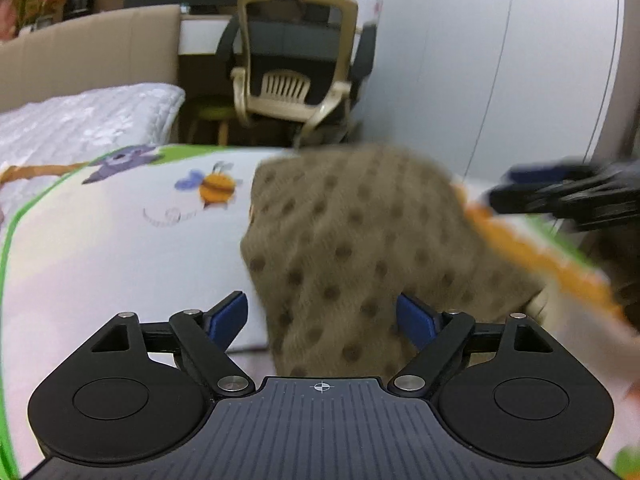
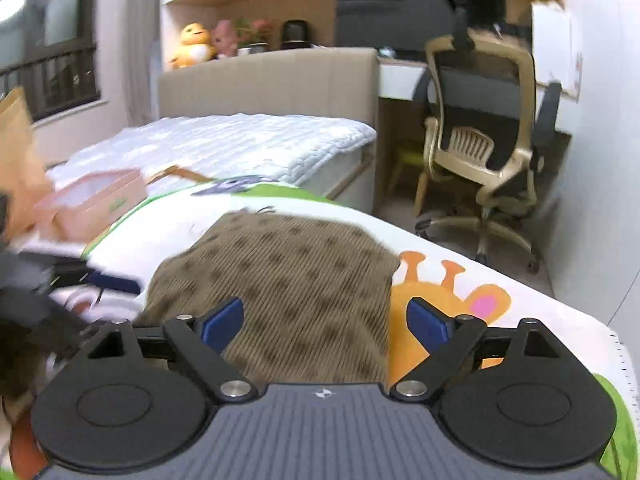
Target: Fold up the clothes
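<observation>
A brown knitted garment with darker dots [image 1: 352, 240] lies folded on a white cartoon-print mat [image 1: 120, 240]. It also shows in the right wrist view [image 2: 288, 280]. My left gripper [image 1: 322, 316] is open, its blue pads either side of the garment's near edge, holding nothing. My right gripper [image 2: 324, 324] is open over the garment's near right corner, holding nothing. The right gripper shows blurred at the right of the left wrist view [image 1: 560, 196]. The left gripper shows blurred at the left of the right wrist view [image 2: 60, 280].
A beige and black office chair [image 2: 488, 140] stands beyond the mat by a desk. A bed with a white quilt [image 2: 224, 148] and a beige headboard lies behind. A pink box [image 2: 96, 204] sits at the mat's left. A white wall [image 1: 500, 60] is on the right.
</observation>
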`<state>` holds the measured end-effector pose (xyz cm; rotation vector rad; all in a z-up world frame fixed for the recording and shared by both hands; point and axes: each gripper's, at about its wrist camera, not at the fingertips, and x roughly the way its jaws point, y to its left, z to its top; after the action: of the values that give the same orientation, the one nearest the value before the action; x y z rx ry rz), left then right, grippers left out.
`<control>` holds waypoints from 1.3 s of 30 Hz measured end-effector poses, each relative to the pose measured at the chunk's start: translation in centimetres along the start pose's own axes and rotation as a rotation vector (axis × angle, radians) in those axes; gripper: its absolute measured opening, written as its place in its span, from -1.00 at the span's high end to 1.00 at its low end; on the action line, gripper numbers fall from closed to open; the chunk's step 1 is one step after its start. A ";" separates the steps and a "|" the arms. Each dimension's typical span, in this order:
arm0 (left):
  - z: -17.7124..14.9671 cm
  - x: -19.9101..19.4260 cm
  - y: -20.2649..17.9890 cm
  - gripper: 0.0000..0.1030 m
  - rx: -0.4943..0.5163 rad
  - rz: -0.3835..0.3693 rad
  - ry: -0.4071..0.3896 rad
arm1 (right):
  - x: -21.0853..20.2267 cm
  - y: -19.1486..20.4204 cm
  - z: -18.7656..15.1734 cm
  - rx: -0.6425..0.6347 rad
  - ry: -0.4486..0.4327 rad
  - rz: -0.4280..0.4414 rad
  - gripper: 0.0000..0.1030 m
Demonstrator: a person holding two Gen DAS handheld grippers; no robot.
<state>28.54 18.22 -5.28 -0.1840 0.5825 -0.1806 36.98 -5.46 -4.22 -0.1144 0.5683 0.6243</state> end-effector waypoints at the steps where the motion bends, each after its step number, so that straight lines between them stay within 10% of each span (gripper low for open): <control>1: 0.6 -0.3 0.4 -0.79 -0.044 -0.027 -0.019 | 1.4 -0.6 0.6 0.033 0.024 -0.009 -0.74; 5: 2.2 2.1 2.4 -0.81 -0.209 -0.049 -0.016 | 7.1 -1.8 0.0 0.054 0.134 -0.135 -0.74; 13: 1.0 5.8 5.5 -0.77 -0.382 -0.102 0.035 | 7.0 -1.5 -2.9 0.122 0.112 -0.094 -0.74; 21: 2.7 4.8 7.0 -0.75 -0.289 0.075 -0.011 | 9.8 3.4 -0.3 0.008 0.081 -0.066 -0.71; 39: -3.3 -0.1 1.6 -0.83 0.027 0.247 0.105 | 0.4 4.2 -4.8 -0.101 0.134 0.002 -0.99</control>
<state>26.82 19.40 -8.34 -0.0756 0.7018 0.0415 32.53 -3.09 -8.25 -0.2524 0.6665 0.6508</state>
